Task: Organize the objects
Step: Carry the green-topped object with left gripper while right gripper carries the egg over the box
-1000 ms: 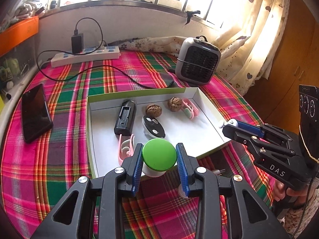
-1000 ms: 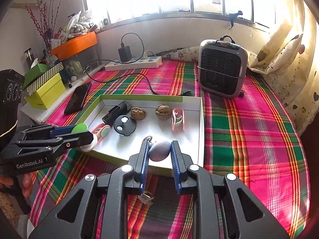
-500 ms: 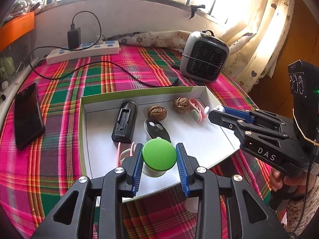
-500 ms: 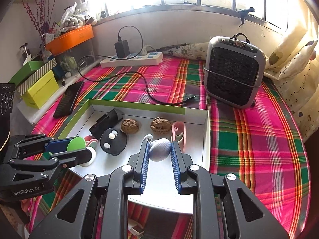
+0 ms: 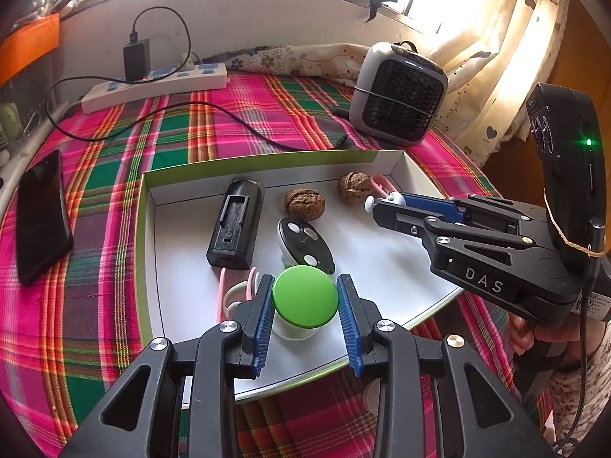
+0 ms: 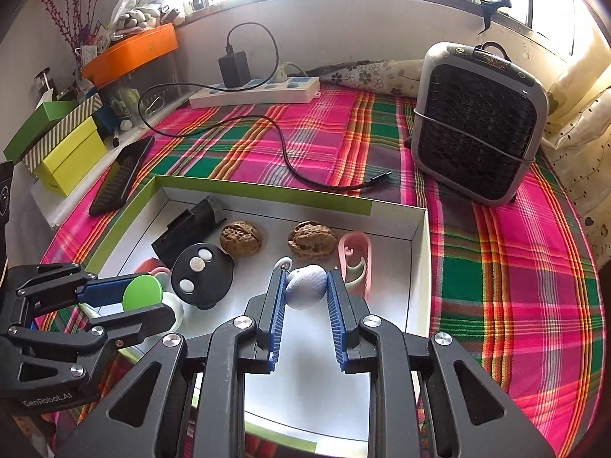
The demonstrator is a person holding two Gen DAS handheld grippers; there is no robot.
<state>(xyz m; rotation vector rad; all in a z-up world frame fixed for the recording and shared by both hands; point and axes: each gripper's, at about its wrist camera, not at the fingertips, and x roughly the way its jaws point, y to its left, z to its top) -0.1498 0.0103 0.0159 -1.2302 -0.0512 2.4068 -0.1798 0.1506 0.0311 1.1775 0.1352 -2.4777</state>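
Left wrist view: the left gripper (image 5: 305, 299) pinches a green-capped object (image 5: 305, 299) between its blue pads, over the near part of the white tray (image 5: 404, 267) that lies on the plaid cloth (image 5: 114, 145). Inside the tray, beyond the cap, sit a black oval remote (image 5: 305, 244), a black rectangular device (image 5: 236, 225), two walnuts (image 5: 304, 205) and a pink clip (image 5: 382, 185) at the far right corner. Another pink clip (image 5: 221, 294) lies just left of the cap. The right gripper (image 5: 376, 206) reaches in over the tray's right side, closed on something pale. A phone (image 5: 40, 217) lies on the cloth left of the tray; a heater (image 5: 399, 93) and a power strip (image 5: 152, 86) stand beyond it.

Right wrist view: the right gripper (image 6: 305, 290) clamps a pale bluish egg-shaped object (image 6: 306, 286) with a small white ring, above the tray's (image 6: 418, 267) right half, just near of the right walnut (image 6: 311, 240) and beside the pink clip (image 6: 355, 259). The left gripper (image 6: 152, 301) enters at the tray's left edge, holding the green-capped object (image 6: 142, 292), close to the remote (image 6: 202, 274).
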